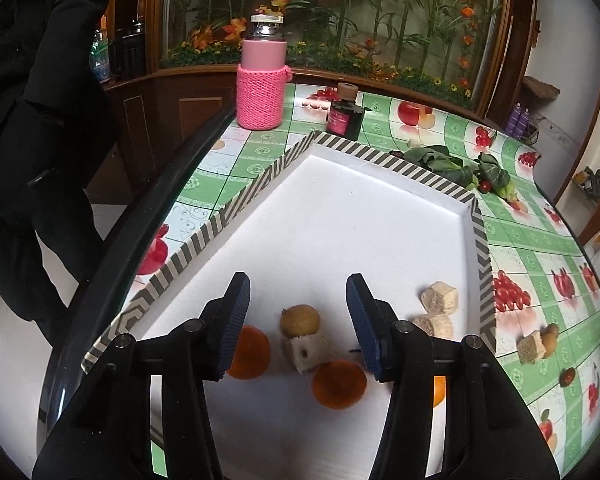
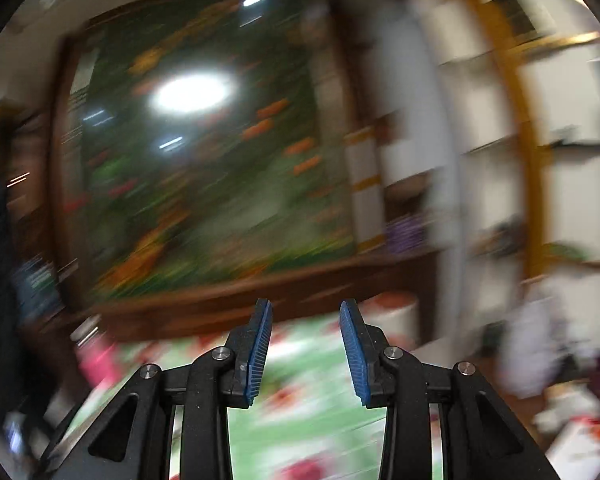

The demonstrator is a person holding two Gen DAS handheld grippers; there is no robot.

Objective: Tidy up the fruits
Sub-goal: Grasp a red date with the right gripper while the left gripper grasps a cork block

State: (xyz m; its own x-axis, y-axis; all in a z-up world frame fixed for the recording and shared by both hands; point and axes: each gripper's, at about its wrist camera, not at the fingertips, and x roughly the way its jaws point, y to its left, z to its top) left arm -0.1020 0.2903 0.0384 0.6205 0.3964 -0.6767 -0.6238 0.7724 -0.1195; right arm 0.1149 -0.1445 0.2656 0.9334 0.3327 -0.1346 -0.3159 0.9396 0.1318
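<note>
Left tool [image 1: 298, 326] agape and empty above the tray [image 1: 236, 206], brown fruit [image 1: 300, 320] between its fingers.

No readable text anywhere, pink label on the small dark bottle [image 1: 343, 117] too blurred to read

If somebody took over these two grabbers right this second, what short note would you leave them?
Left gripper: open, empty, hovering over the white tray.
Right gripper: open, empty, raised; its view is blurred.
In the tray: two orange discs, a brown round fruit, pale cubes.
Left outside on the tablecloth: a cube beside a brown piece, a small red fruit, leafy greens with a cherry tomato.
Next, probably: gather those strays.
</note>
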